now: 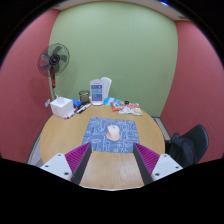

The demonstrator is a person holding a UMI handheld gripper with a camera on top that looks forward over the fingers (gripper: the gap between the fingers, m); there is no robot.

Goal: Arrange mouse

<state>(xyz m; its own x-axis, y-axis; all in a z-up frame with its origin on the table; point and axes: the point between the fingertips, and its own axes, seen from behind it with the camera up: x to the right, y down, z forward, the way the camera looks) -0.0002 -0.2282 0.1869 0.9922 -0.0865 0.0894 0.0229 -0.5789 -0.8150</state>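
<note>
The small pale computer mouse [113, 131] lies on a grey patterned mouse mat [111, 136] in the middle of the round wooden table [60, 135], beyond the gripper [110, 162], whose pink-padded fingers stand wide apart and hold nothing. Bare wood rings the mat; a white electric kettle [99, 91] and clutter line the far edge, and a black chair [189, 146] stands beside the table's right edge.

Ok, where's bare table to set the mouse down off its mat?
Bare wood lies on both sides of the patterned mat, and in a strip between the mat and the open fingers. The mouse sits on the mat. The table's far edge is crowded: white box, kettle, scattered small items.
</note>
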